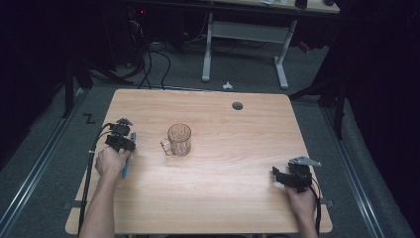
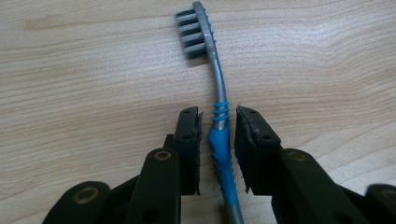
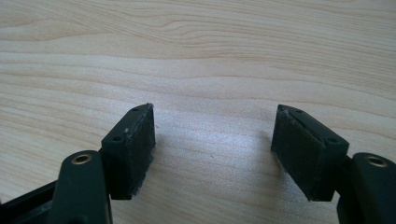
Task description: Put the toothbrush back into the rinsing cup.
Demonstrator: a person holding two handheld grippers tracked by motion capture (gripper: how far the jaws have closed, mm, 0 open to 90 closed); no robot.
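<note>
Left gripper fingers narrow around toothbrush, not clearly pressing, glass mug right of toothbrush, right gripper fingers wide over surface

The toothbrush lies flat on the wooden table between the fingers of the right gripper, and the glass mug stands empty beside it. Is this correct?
Not quite. The toothbrush lies between the fingers of the left gripper, not the right one; the left gripper view shows this. The right gripper has nothing but bare table between its fingers. The rest holds: the toothbrush lies flat on the wood, and the glass mug stands empty beside it.
</note>
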